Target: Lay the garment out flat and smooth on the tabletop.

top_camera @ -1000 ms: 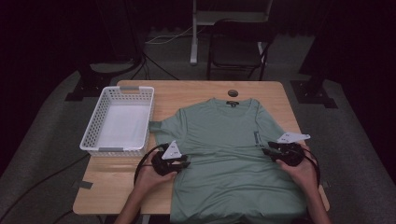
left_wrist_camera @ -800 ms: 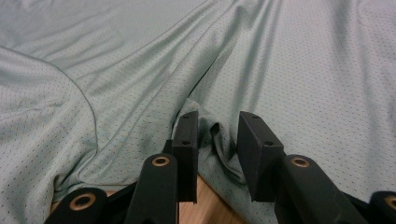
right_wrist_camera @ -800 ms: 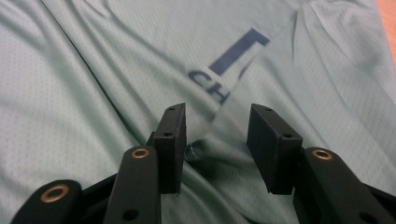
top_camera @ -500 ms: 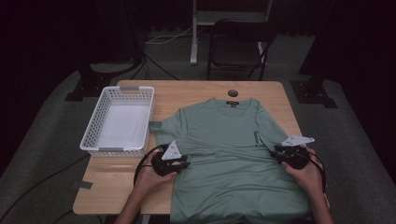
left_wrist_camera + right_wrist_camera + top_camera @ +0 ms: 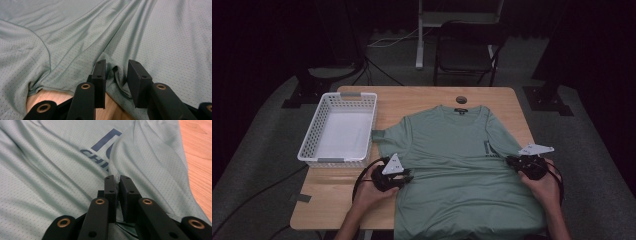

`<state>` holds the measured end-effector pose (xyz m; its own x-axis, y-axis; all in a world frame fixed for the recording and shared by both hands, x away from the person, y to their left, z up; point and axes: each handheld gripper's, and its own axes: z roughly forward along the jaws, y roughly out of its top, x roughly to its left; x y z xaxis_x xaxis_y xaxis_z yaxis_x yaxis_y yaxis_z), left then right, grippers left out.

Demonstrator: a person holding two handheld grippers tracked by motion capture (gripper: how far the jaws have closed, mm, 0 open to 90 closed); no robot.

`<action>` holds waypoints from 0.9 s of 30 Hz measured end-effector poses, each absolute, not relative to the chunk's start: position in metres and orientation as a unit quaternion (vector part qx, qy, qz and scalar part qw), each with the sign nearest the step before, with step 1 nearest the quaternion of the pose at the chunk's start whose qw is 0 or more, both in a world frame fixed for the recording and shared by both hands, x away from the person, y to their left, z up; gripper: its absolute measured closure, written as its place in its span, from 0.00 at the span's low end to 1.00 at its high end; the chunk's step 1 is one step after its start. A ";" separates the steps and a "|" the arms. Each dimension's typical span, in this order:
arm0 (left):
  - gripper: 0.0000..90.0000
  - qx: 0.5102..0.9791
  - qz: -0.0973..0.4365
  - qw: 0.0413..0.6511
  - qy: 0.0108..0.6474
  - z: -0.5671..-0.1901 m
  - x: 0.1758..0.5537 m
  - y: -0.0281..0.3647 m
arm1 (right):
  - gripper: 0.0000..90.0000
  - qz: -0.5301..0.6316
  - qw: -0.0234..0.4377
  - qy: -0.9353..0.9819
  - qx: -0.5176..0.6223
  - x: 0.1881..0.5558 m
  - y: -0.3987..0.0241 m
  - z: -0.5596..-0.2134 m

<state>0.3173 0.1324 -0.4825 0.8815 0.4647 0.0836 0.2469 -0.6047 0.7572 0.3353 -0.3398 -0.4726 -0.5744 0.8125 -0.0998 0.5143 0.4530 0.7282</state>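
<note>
A sage-green short-sleeved T-shirt [image 5: 457,165] lies front up and spread flat over the right half of the worktop [image 5: 412,100], collar toward 12 o'clock and hem at 6 o'clock, hanging just over the near edge. Its fabric is a fine dotted mesh. A dark label sits inside the neckline, and dark blue lettering marks the chest toward 3 o'clock. Long creases run across the body, and a small fold is gathered at each side edge.

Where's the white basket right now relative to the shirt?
In the high view, the white basket sits on the table's left side, just left of the green T-shirt's sleeve, beyond the left gripper.
</note>
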 end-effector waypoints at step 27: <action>0.76 0.886 0.142 0.394 0.201 -0.482 0.317 0.132 | 0.92 0.316 0.225 0.823 0.415 0.330 -0.333 -0.476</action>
<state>0.3167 0.1317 -0.4821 0.8793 0.4670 0.0932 0.2436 -0.6092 0.7547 0.3296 -0.3330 -0.4765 -0.5540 0.8254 -0.1081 0.5402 0.4553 0.7077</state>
